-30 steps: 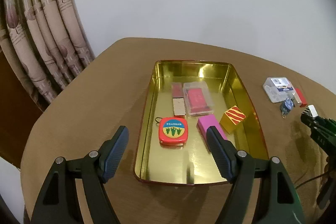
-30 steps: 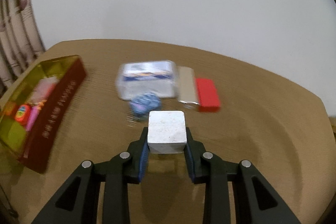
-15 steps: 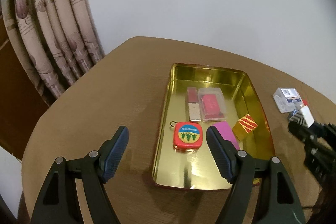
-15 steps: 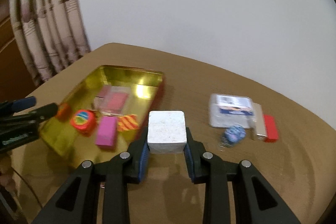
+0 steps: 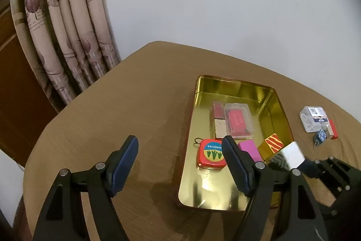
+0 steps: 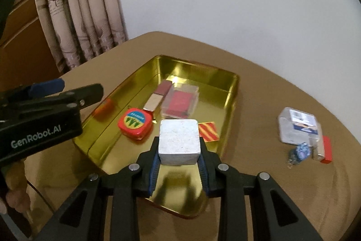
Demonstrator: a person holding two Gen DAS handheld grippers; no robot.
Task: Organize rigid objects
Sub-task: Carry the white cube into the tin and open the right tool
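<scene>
My right gripper is shut on a silver-white cube and holds it above the near end of the gold tin. In the tin lie a red tape measure, a clear case with a red card, a red-and-white bar, a pink block and a gold block with red stripes. My left gripper hangs open and empty over the table just left of the tin. The left view shows the cube over the tin's right rim.
On the round brown table right of the tin lie a clear plastic box, a small blue keychain and a red-and-white bar. Curtains hang at the back left. A hand shows at the left edge.
My right gripper has carried the cube leftward from beside the loose items to above the tin. The left gripper has drifted slightly left, still open.
</scene>
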